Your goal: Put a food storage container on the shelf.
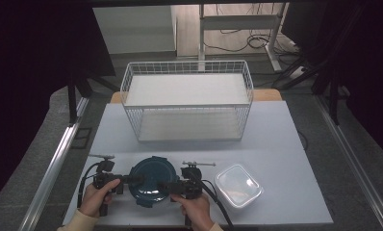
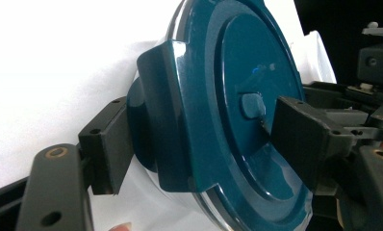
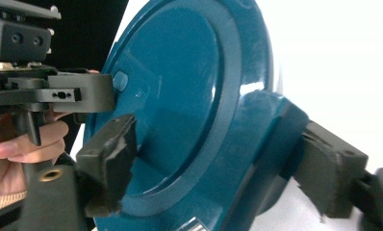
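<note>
A round container with a dark teal lid (image 1: 148,179) stands near the table's front edge. My left gripper (image 1: 128,180) comes in level from its left and my right gripper (image 1: 169,186) from its right, each held in a hand. In the left gripper view the lid (image 2: 237,72) stands between the jaws: one pad (image 2: 105,149) lies against the side latch, the other (image 2: 300,139) touches the lid's top, so the left gripper (image 2: 194,139) is shut on it. The right gripper (image 3: 216,166) grips the opposite latch (image 3: 271,139) of the lid (image 3: 180,72) the same way.
A white wire basket (image 1: 187,103) with two levels stands at the back of the white table (image 1: 276,144). A clear rectangular box with a clear lid (image 1: 237,185) sits just right of my right hand. The table's front edge runs close under both hands.
</note>
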`<state>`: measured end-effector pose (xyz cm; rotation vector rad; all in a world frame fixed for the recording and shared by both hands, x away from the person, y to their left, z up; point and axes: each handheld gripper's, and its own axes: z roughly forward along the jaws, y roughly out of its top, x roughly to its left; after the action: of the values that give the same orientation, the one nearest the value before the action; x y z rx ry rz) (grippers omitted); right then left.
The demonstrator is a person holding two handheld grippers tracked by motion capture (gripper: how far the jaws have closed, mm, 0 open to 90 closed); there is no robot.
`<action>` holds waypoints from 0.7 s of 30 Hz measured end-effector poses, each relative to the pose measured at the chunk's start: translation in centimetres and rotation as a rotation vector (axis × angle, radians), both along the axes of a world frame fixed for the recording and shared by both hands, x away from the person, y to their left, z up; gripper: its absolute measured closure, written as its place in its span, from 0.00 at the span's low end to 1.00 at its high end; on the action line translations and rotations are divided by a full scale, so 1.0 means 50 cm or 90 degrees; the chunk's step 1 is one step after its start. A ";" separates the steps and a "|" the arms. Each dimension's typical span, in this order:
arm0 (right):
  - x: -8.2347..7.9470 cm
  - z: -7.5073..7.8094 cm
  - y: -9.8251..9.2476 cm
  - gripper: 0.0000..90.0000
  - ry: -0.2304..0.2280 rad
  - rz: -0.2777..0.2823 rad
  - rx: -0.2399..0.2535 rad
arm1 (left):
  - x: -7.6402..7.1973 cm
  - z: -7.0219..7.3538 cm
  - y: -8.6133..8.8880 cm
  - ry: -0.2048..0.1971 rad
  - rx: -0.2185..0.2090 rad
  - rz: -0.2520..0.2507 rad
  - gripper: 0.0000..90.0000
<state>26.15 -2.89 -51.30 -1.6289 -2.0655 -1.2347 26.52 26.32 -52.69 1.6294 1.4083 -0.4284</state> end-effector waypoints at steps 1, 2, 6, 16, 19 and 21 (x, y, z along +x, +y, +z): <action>0.001 0.000 -0.003 0.26 0.006 -0.001 0.006 | -0.002 0.001 0.002 -0.001 0.000 0.002 0.31; 0.002 -0.001 -0.006 0.27 0.009 -0.004 0.011 | -0.004 0.002 0.002 0.000 -0.004 0.008 0.32; 0.001 0.000 -0.013 0.30 0.021 -0.012 0.025 | -0.009 0.010 0.004 -0.005 -0.005 0.017 0.37; -0.006 0.001 -0.022 0.33 0.011 -0.011 0.039 | -0.021 0.026 0.005 -0.017 0.000 0.028 0.42; -0.008 0.001 -0.024 0.34 0.009 -0.013 0.046 | -0.023 0.030 0.004 -0.022 0.003 0.030 0.43; -0.008 0.001 -0.026 0.33 0.011 -0.015 0.050 | -0.026 0.034 0.002 -0.028 0.010 0.028 0.44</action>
<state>25.76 -4.21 -51.27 -1.6270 -1.9679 -1.2878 25.23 26.42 -50.98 1.6077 1.4147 -0.3551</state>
